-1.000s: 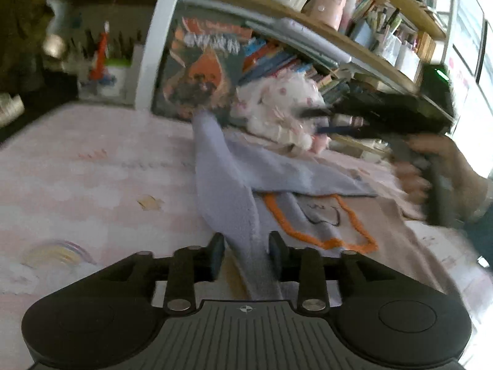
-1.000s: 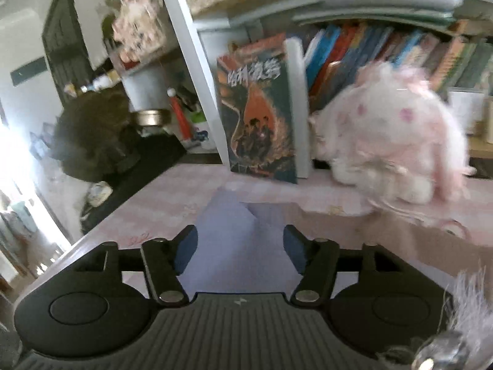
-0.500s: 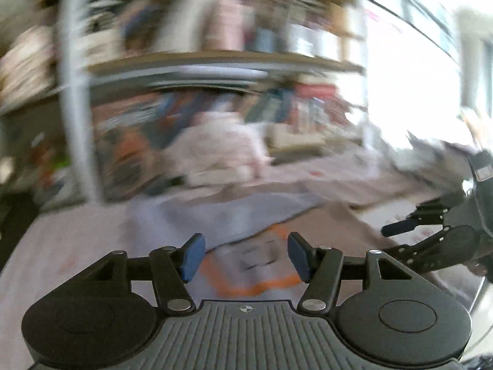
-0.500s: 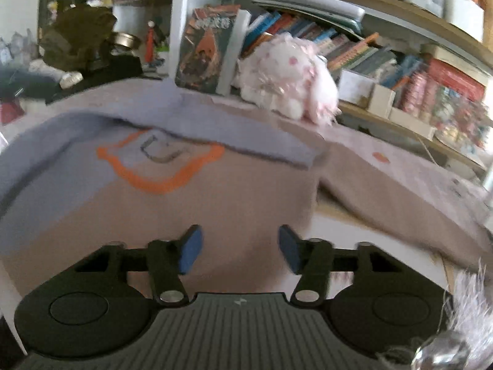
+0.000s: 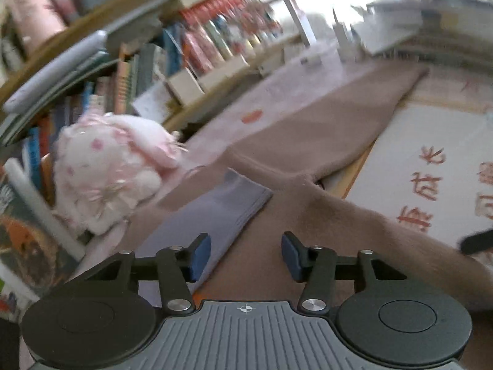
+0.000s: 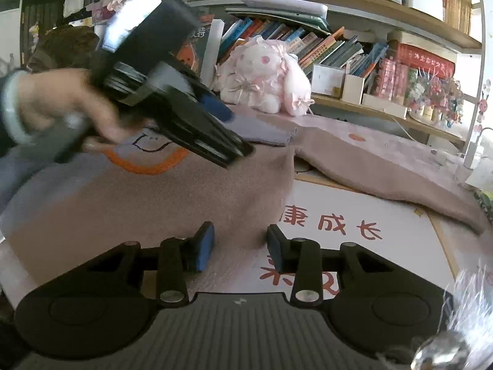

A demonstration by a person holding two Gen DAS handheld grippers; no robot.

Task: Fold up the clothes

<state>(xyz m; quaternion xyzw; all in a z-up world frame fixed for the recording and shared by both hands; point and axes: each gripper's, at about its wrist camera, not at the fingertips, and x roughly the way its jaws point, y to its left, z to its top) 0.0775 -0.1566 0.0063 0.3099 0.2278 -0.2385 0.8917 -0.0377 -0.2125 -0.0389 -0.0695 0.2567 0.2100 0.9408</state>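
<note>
both jaws open, right gripper (image 6: 240, 243) at sweater (image 6: 154, 197) side edge, left gripper (image 5: 246, 254) above it

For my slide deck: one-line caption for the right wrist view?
Open right claw at the tan sweater's edge; left claw over it.

Daylight blowing out upper right of left view; bookshelf (image 5: 129, 71) smeared by motion, left gripper (image 6: 234, 135) blurred, fisheye edges bending.

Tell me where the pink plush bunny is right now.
The pink plush bunny sits at the back of the right wrist view, centre, against the books, just behind the folded-over lilac sleeve.
</note>
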